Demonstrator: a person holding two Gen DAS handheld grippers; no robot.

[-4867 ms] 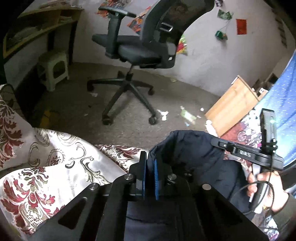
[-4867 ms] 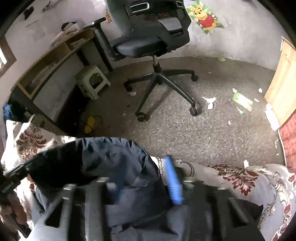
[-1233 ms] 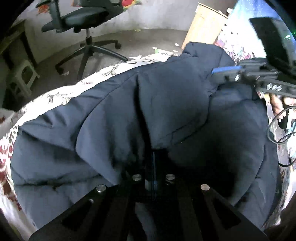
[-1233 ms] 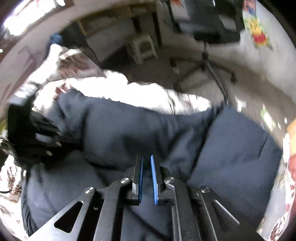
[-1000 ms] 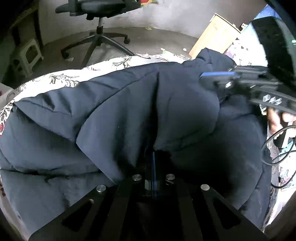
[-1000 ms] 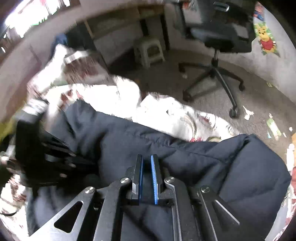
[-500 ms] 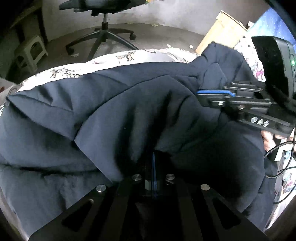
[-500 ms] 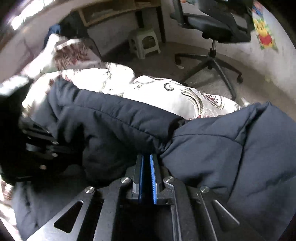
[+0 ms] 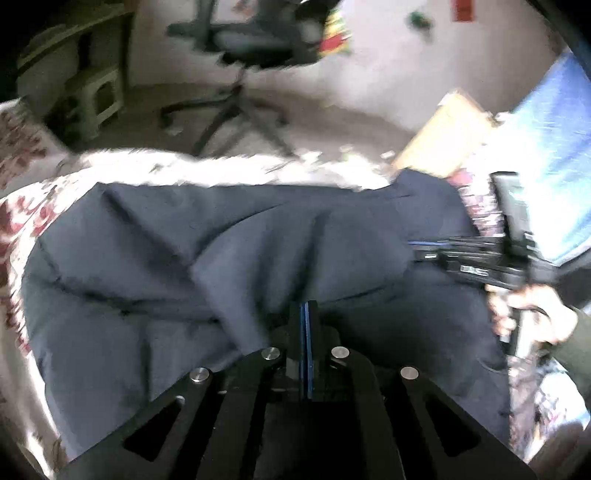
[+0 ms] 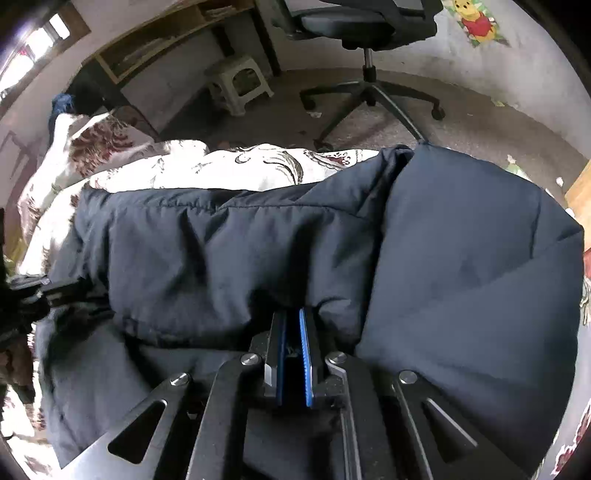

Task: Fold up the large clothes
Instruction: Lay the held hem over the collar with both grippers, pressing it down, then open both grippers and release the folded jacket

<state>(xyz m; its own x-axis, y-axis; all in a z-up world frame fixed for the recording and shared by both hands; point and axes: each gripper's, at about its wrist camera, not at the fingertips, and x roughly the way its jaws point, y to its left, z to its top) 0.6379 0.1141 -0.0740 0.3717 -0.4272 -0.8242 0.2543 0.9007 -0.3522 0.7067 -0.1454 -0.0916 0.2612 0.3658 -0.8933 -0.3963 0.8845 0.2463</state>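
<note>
Navy jacket [image 10: 332,251] on floral bedspread [image 10: 229,166]

floor: grey carpet [image 10: 461,122] | office chair [image 10: 365,26] | stool [image 10: 240,83] | wooden desk [image 10: 155,40] | pale wall [image 10: 535,62]

Both views sit just behind their own tongs and look steeply down along them, very close to the dark padded jacket [image 9: 229,258] spread on the bed [image 10: 229,166]. The left wrist view catches the right tongs [image 9: 413,245] at its right edge. Both share the jacket, the office chair [image 10: 365,33] and the stool [image 10: 240,85] on the floor beyond.
</note>
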